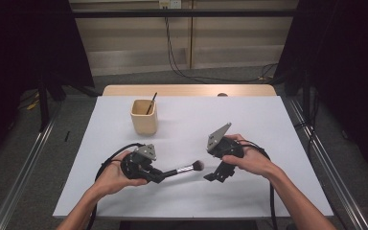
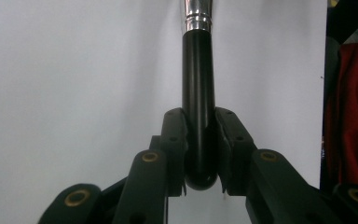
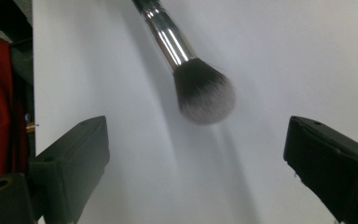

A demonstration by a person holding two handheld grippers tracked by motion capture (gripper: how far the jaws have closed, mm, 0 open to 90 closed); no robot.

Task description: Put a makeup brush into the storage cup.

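Note:
My left gripper (image 1: 160, 176) is shut on the black handle of a makeup brush (image 1: 187, 168) at the table's front, left of centre. In the left gripper view both pads clamp the handle's rounded end (image 2: 198, 93), and the chrome ferrule runs on past the jaws. The brush lies roughly level, its soft dark head pointing right. My right gripper (image 1: 213, 176) stands open just right of that head. In the right gripper view the bristle head (image 3: 204, 93) hangs ahead of the wide jaws, touching neither one.
A beige square cup (image 1: 143, 117) stands at the back left of the white table (image 1: 249, 120), with a thin dark stick (image 1: 152, 101) leaning in it. Red fabric (image 2: 354, 116) shows past the table's edge. Cables trail from both grippers.

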